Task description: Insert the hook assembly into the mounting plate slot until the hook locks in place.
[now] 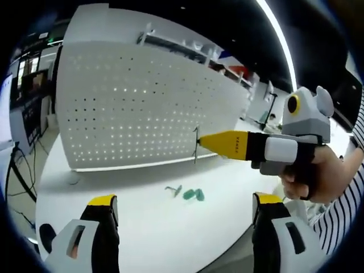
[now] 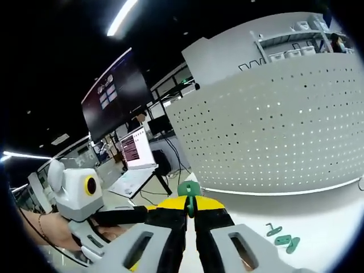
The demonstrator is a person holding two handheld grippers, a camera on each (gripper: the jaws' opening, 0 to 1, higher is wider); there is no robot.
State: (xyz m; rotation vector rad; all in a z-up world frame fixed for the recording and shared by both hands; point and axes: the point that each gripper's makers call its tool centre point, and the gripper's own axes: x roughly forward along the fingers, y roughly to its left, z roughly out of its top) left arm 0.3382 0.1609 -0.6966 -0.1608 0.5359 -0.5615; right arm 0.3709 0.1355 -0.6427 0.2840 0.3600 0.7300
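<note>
Right gripper [image 1: 200, 142], its jaws closed on what seems the thin hook [image 1: 196, 145], holds it near the white pegboard [image 1: 142, 108], so it should advance straight into one hole, while left gripper [image 1: 185, 207] stays wide above green pieces [image 1: 193, 194].

It looked like a big lab or workshop. A white board full of holes [image 1: 142, 108] stood on a white table [image 1: 170, 227]. Computer screens [image 2: 136, 149] glowed at the left, and long lights [image 2: 122, 16] ran overhead.

Hooks [image 1: 192, 194] before pegboard [image 1: 136, 108]
</note>
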